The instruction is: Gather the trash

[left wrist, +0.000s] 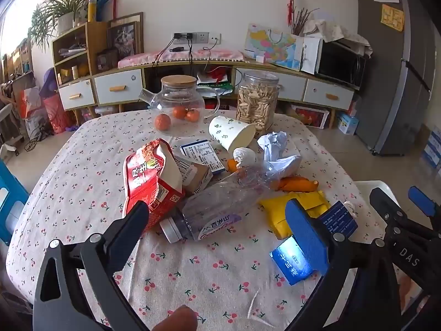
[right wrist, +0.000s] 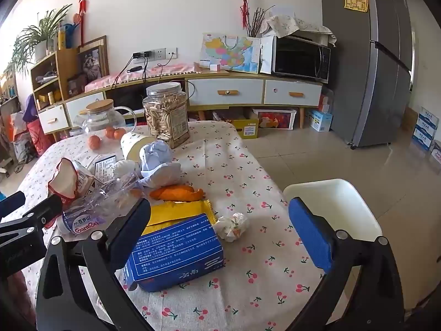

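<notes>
Trash lies heaped on the cherry-print tablecloth (left wrist: 82, 182): a torn red snack bag (left wrist: 148, 182), a crushed clear plastic bottle (left wrist: 212, 209), a yellow wrapper (left wrist: 278, 212), a blue box (left wrist: 292, 264), orange peel (left wrist: 297, 184), crumpled white paper (left wrist: 275, 149) and a tipped paper cup (left wrist: 228, 132). My left gripper (left wrist: 220, 226) hovers open over the bottle, holding nothing. In the right wrist view the blue box (right wrist: 176, 253) lies just right of the left finger of my open right gripper (right wrist: 223, 231). A small crumpled wrapper (right wrist: 233, 226) lies between its fingers, untouched.
A glass teapot (left wrist: 179, 96) with tangerines (left wrist: 162, 122) and a jar of biscuit sticks (left wrist: 257, 99) stand at the table's far side. A white bin (right wrist: 339, 209) sits off the table's right edge. Sideboard (left wrist: 118, 88), microwave (right wrist: 300, 58) and fridge (right wrist: 366, 63) line the room.
</notes>
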